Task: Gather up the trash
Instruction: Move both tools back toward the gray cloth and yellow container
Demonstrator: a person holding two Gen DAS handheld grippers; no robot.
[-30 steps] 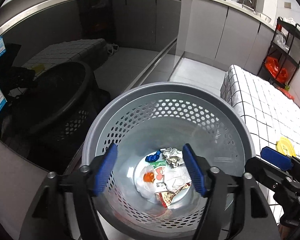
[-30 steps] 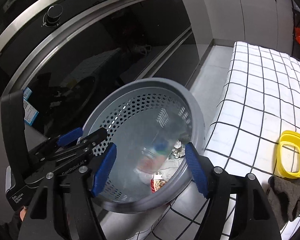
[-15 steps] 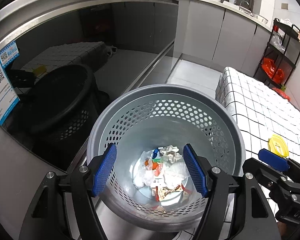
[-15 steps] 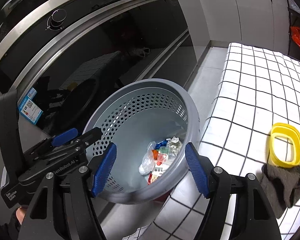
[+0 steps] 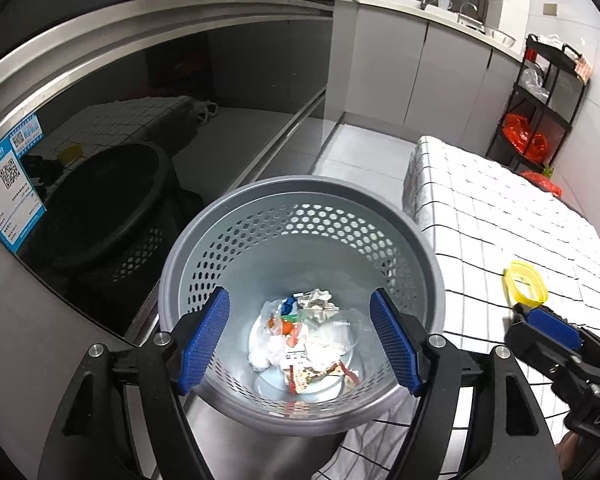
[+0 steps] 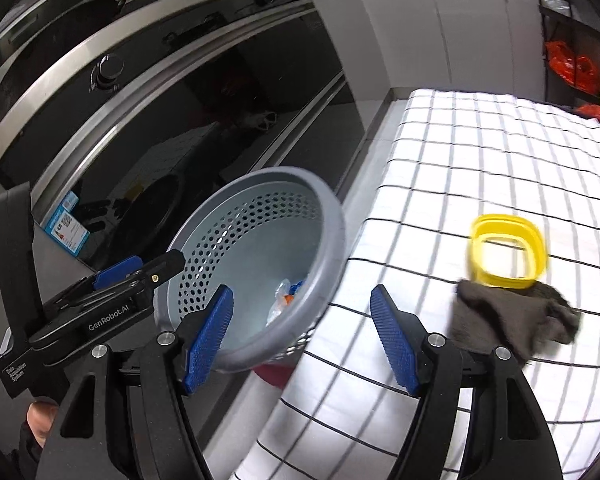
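Both the left gripper (image 5: 300, 344) and right gripper (image 6: 302, 338) hang released over the grey perforated plastic bin (image 5: 300, 216), bottom centre, crumpled wrappers (image 5: 304, 340) already inside

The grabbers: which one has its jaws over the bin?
The left gripper. Its open jaws frame the grey bin and the trash inside, while the right gripper reaches over the checked cloth.

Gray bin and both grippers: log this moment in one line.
left gripper: open, empty, above gray bin | right gripper: open, empty | trash: in bin | yellow lid, dark cloth: on checked cloth
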